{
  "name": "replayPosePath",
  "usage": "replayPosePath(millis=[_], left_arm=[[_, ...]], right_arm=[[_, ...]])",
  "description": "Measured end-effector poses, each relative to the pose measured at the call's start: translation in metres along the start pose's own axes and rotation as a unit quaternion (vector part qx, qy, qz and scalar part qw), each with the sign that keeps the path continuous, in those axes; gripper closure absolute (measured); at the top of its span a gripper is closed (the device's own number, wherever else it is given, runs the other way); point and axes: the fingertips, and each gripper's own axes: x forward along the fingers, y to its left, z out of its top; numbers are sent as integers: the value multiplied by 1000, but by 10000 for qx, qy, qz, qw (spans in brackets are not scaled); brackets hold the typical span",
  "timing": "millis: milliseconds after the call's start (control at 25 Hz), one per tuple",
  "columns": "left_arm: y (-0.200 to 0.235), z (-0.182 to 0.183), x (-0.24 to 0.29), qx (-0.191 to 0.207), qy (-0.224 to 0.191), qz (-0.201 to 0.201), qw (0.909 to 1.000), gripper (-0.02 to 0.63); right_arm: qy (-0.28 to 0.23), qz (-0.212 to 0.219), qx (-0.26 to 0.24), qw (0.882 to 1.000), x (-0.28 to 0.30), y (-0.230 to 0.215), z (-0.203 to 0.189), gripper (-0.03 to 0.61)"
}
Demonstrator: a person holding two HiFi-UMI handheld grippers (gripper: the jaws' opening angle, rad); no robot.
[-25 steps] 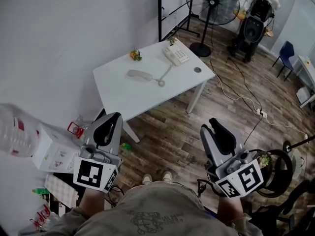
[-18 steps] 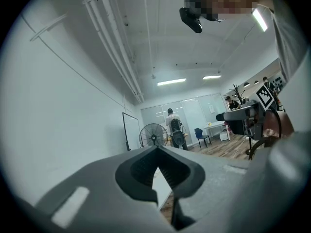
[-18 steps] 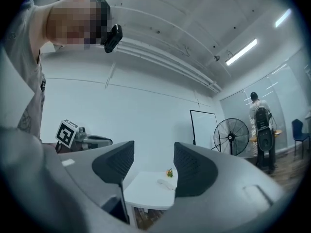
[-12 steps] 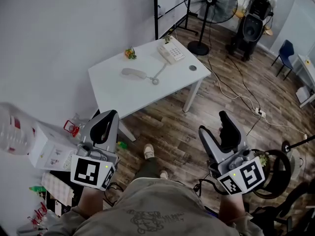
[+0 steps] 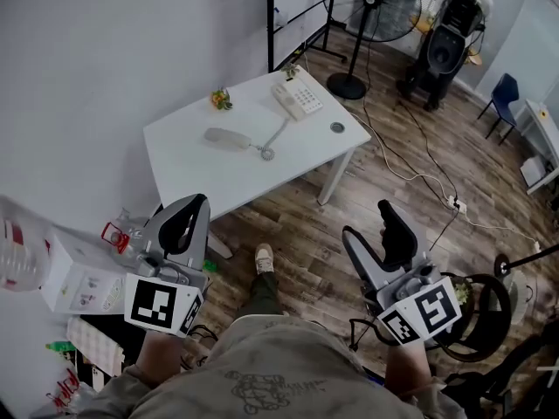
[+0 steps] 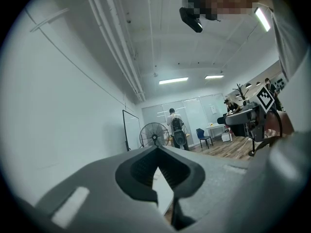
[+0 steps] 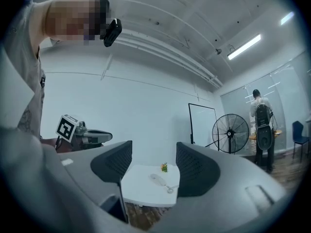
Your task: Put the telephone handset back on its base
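Observation:
The grey telephone handset [image 5: 225, 138] lies on the white table [image 5: 201, 177], far ahead of both grippers. A coiled cord [image 5: 272, 140] links it to the white base [image 5: 295, 99] near the table's far corner. My left gripper [image 5: 189, 206] is held low at the left, shut and empty. My right gripper [image 5: 372, 227] is held low at the right, open with nothing between its fingers. In the right gripper view the handset [image 7: 158, 179] and the table [image 7: 141, 192] show small between the jaws, and the left gripper [image 7: 83, 136] shows at the left. The left gripper view shows its jaws closed together.
A small green and orange ornament [image 5: 218, 100] and a small round object [image 5: 337, 127] sit on the table. A standing fan [image 5: 374, 7], a whiteboard stand [image 5: 271, 16], a person [image 5: 450, 24] and floor cables [image 5: 419, 168] lie beyond. Boxes [image 5: 79, 278] crowd the floor at left.
The person has stepped toward the table with one foot forward, and the table has shifted left in the head view. The right gripper's jaws look wider apart than a second ago.

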Motion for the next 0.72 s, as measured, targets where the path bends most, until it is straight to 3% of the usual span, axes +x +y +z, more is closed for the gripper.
replayPosePath(millis=[320, 720], left_arm=[[50, -24, 76, -165, 149, 51, 9997, 614], [143, -38, 200, -223, 320, 18, 9992, 614]], right_arm=[[278, 10, 2, 9996, 85, -49, -12, 273], [579, 321, 69, 9978, 243, -106, -14, 270]])
